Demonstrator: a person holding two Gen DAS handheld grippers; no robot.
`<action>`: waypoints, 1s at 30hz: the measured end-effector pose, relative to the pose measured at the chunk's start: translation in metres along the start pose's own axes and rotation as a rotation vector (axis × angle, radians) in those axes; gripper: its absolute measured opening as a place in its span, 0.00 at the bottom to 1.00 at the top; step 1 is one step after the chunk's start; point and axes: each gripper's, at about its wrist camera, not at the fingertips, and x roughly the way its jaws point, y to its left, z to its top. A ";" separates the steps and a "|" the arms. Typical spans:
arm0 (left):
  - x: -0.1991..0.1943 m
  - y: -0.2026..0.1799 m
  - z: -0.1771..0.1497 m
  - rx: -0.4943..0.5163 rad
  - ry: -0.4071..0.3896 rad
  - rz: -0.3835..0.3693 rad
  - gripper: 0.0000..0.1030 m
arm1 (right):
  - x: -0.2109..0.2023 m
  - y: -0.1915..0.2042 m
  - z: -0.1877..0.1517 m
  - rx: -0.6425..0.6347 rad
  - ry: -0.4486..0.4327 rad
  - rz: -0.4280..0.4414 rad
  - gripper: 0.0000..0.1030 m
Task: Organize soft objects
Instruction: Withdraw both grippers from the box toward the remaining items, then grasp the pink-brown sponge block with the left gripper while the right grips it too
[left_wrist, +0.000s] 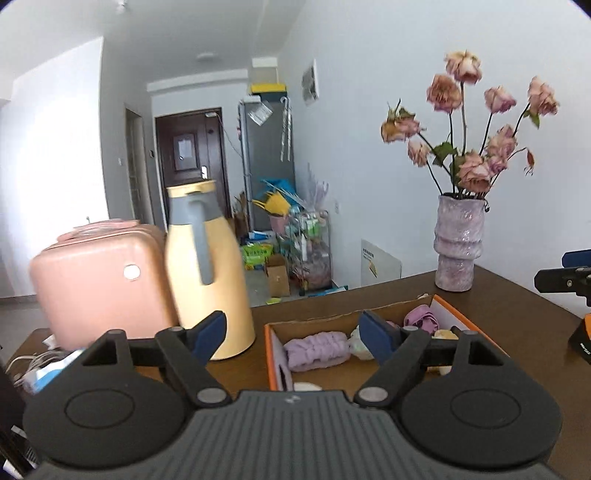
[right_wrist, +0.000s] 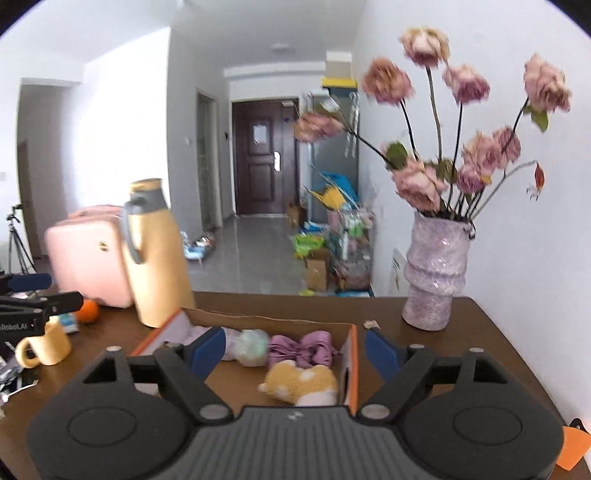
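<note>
An orange-edged cardboard box (left_wrist: 271, 354) (right_wrist: 353, 354) lies open on the brown table. Inside it are a lilac headband (left_wrist: 317, 350), a purple bow (right_wrist: 306, 349) (left_wrist: 421, 319), a pale green fluffy ball (right_wrist: 253, 345) and an orange-and-white plush (right_wrist: 299, 382). My left gripper (left_wrist: 293, 334) hovers open over the box's left rim, nothing between its blue pads. My right gripper (right_wrist: 295, 352) is open above the box, also with nothing in it. The right gripper's black tip shows at the right edge of the left wrist view.
A yellow thermos jug (left_wrist: 207, 269) (right_wrist: 157, 254) and a pink suitcase (left_wrist: 99, 280) (right_wrist: 88, 254) stand left of the box. A lilac vase of dried roses (left_wrist: 458, 243) (right_wrist: 434, 273) stands at the table's far right. A yellow mug (right_wrist: 46, 345) and an orange (right_wrist: 88, 311) sit at the left.
</note>
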 end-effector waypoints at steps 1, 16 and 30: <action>-0.012 0.002 -0.005 -0.005 -0.008 0.008 0.79 | -0.010 0.004 -0.004 -0.001 -0.015 0.004 0.81; -0.158 -0.004 -0.159 -0.114 -0.009 0.022 0.91 | -0.140 0.067 -0.169 0.016 -0.108 0.129 0.86; -0.097 -0.025 -0.182 -0.111 0.141 -0.072 0.89 | -0.093 0.065 -0.206 0.051 0.053 0.115 0.85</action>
